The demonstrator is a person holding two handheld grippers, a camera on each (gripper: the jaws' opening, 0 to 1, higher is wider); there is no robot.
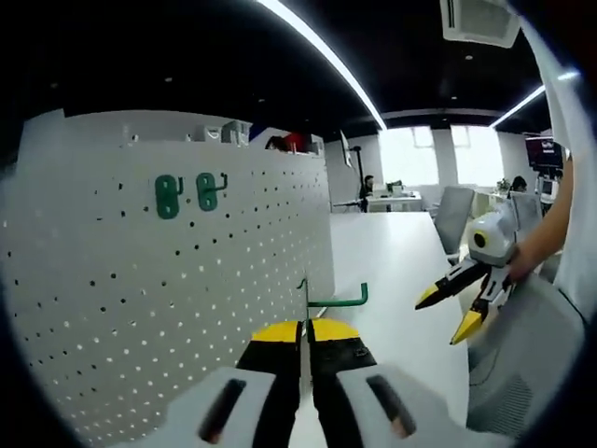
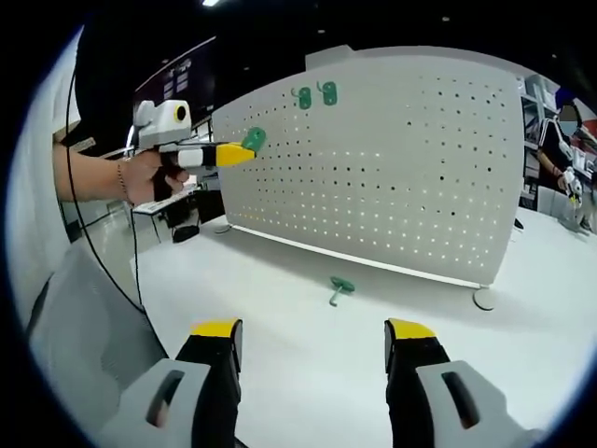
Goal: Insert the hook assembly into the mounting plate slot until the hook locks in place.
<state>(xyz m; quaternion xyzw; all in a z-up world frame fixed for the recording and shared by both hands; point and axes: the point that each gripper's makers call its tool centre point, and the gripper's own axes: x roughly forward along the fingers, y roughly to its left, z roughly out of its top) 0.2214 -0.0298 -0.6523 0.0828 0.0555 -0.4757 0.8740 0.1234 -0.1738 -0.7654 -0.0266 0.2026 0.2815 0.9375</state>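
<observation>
1. A white surface [image 2: 308, 364] carried a tall white pegboard [image 2: 392, 159] standing upright on round feet, its face dotted with rows of small holes.
2. Two green hooks [image 2: 315, 95] were already mounted side by side near the pegboard's upper edge.
3. The left gripper [image 1: 305, 329] was closed on a green hook [image 1: 328, 299], its yellow-tipped jaws pinched together on the hook's plate; the hook's arm stuck out to the right, just in front of the pegboard's edge.
4. In the right gripper view, that gripper and its hook were raised near the pegboard's upper left part, held by a person's hand [image 2: 149, 177] with a bracelet on the wrist.
5. The right gripper [image 2: 315, 329] hung wide open with nothing between its jaws, above the surface.
6. Another green hook [image 2: 340, 287] lay loose on the surface, near the pegboard's foot.
7. The room behind was an office: long ceiling light strips [image 1: 322, 56], bright windows [image 1: 438, 154], desks and chairs, and a seated person in the distance.
</observation>
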